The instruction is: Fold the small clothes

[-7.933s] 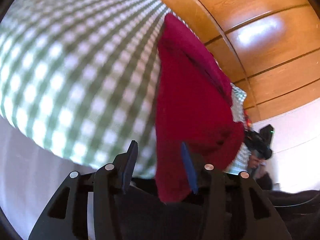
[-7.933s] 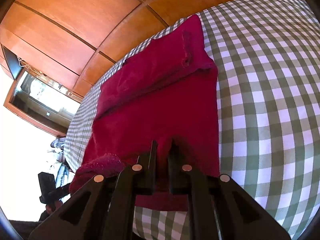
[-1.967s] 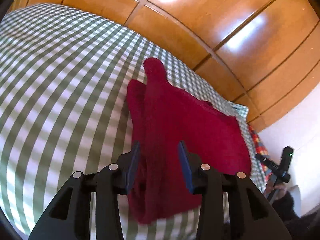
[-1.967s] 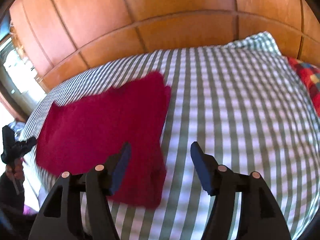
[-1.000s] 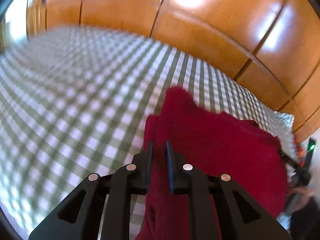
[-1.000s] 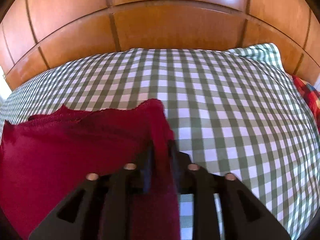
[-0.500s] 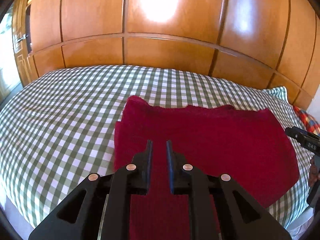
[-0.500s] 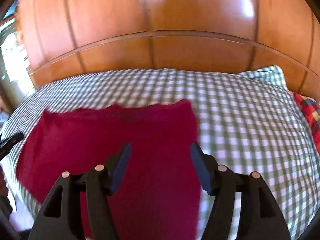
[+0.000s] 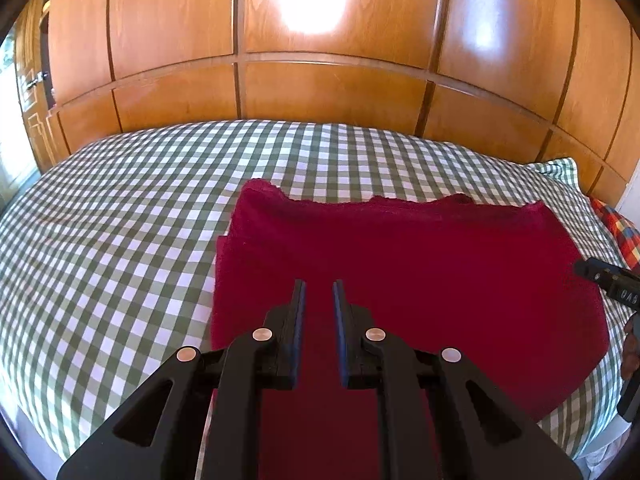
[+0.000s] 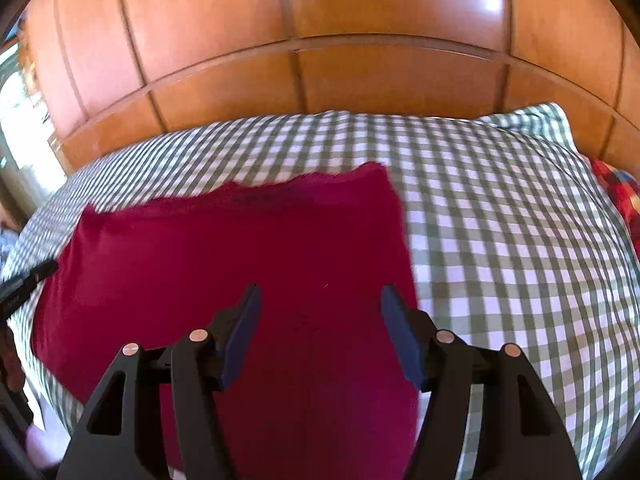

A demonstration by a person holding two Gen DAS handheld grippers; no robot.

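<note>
A dark red garment lies folded flat on the green-and-white checked bed. A lower layer sticks out along its left edge. My left gripper hovers above its near left part, jaws a narrow gap apart with nothing between them. In the right wrist view the garment lies spread below my right gripper, which is wide open and empty above the garment's near right part.
A wood-panelled wall runs behind the bed. A checked pillow and a red plaid cloth lie at the right. The right gripper's tip shows at the left wrist view's right edge.
Both grippers have let go of the garment and drawn back above it. The right gripper opened wide half a second ago; the left jaws have parted slightly. The garment now lies flat.
</note>
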